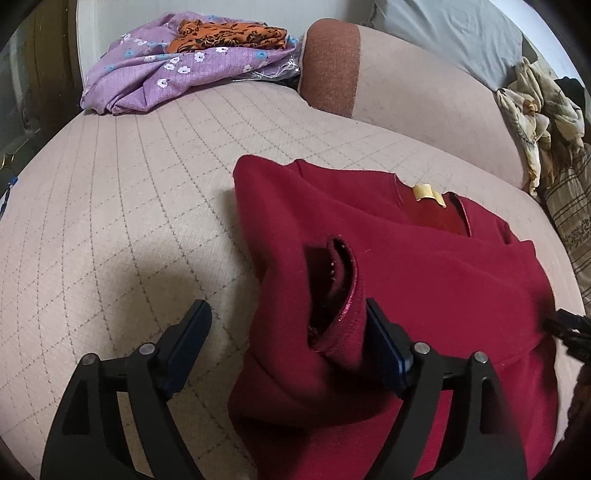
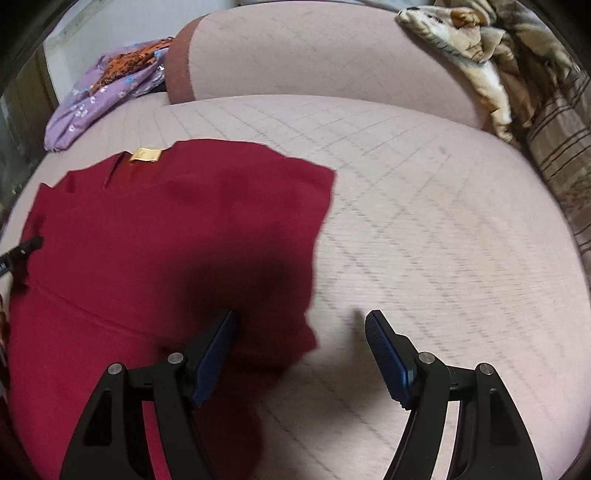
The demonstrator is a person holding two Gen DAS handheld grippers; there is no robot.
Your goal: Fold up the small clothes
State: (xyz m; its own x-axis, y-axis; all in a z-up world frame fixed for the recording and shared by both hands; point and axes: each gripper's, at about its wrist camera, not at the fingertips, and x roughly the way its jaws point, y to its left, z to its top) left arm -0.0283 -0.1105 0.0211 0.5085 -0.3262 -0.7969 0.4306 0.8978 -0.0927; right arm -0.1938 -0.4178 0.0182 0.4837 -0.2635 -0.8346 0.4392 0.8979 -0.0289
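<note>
A dark red garment point(image 1: 436, 280) with a yellow neck label point(image 1: 424, 192) lies on the beige quilted mattress point(image 1: 129, 206). Its left sleeve is folded in over the body, and the sleeve cuff point(image 1: 340, 295) stands up between my left gripper's fingers. The left gripper point(image 1: 284, 317) is open, its right finger point(image 1: 380, 339) touching the cuff. In the right wrist view the garment point(image 2: 147, 240) lies left, with its right side folded in. The right gripper point(image 2: 299, 325) is open over the garment's right edge, holding nothing.
A purple floral cloth point(image 1: 177, 70) with an orange patterned cloth point(image 1: 229, 33) on it lies at the far left. A bolster pillow point(image 1: 406, 85) with a brown end lies behind. A crumpled beige blanket point(image 2: 480, 48) and striped bedding point(image 2: 561, 140) are at the right.
</note>
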